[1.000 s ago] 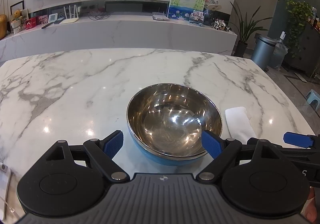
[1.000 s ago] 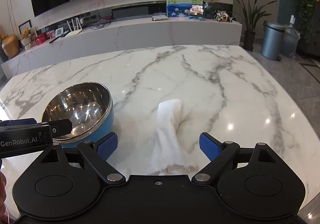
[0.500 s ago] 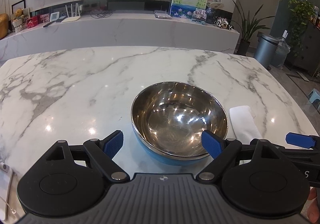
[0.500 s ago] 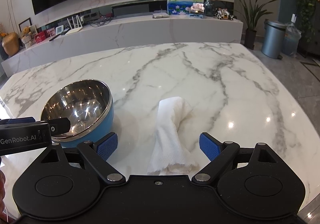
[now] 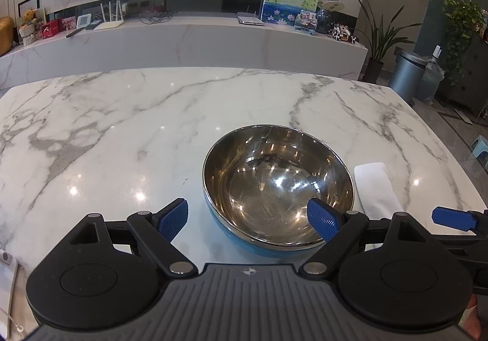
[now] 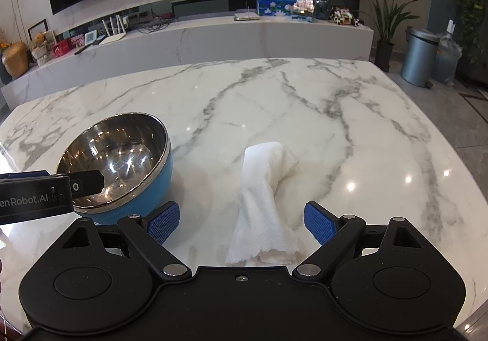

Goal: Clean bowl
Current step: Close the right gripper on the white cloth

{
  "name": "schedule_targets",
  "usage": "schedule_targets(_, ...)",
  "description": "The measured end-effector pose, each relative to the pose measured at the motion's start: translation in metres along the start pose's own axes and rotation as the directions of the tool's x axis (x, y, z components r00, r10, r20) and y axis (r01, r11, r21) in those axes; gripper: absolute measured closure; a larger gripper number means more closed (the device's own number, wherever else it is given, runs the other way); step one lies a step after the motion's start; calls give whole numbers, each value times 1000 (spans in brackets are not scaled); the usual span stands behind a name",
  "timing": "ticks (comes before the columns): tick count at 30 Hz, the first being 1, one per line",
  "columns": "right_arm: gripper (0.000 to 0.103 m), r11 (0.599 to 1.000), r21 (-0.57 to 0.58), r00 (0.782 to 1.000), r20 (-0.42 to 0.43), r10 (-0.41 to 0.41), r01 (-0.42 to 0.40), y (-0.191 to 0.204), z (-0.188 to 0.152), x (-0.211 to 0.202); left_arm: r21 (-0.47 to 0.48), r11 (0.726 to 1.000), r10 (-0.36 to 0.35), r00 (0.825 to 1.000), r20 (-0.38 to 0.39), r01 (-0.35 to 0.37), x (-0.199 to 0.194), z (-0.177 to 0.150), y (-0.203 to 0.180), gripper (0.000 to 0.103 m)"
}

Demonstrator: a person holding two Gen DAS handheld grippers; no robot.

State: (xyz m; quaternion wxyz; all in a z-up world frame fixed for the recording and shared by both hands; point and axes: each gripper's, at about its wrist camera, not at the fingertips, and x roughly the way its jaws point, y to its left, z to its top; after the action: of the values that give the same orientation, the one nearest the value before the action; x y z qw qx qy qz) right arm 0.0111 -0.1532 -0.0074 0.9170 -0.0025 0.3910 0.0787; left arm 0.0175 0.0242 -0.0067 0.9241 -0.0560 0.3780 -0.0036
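A steel bowl (image 5: 277, 185) with a blue outside stands on the marble table (image 5: 122, 133); a small speck lies in its bottom. My left gripper (image 5: 248, 220) is open, its right finger over the bowl's near rim and its left finger outside the bowl. In the right wrist view the bowl (image 6: 122, 158) is at the left, with the left gripper's finger (image 6: 87, 181) reaching over its rim. A folded white paper towel (image 6: 262, 203) lies on the table between the open fingers of my right gripper (image 6: 241, 223). The towel (image 5: 376, 188) lies right of the bowl.
A white phone-like object (image 5: 6, 283) lies at the table's near left edge. Behind the table runs a long marble counter (image 5: 183, 39) with small items. A bin (image 6: 419, 57) and plants stand on the floor at the right.
The left gripper has shifted left, so the bowl now sits further right in its view, under the right finger. The right gripper has crept slightly forward over the towel.
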Motion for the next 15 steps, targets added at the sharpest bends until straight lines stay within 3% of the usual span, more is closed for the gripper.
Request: schedule_targets(15,18,1000,-22,998,-61,-21,19,-1,0,23,46,999,17,999,-40,-15,14,6,1,18)
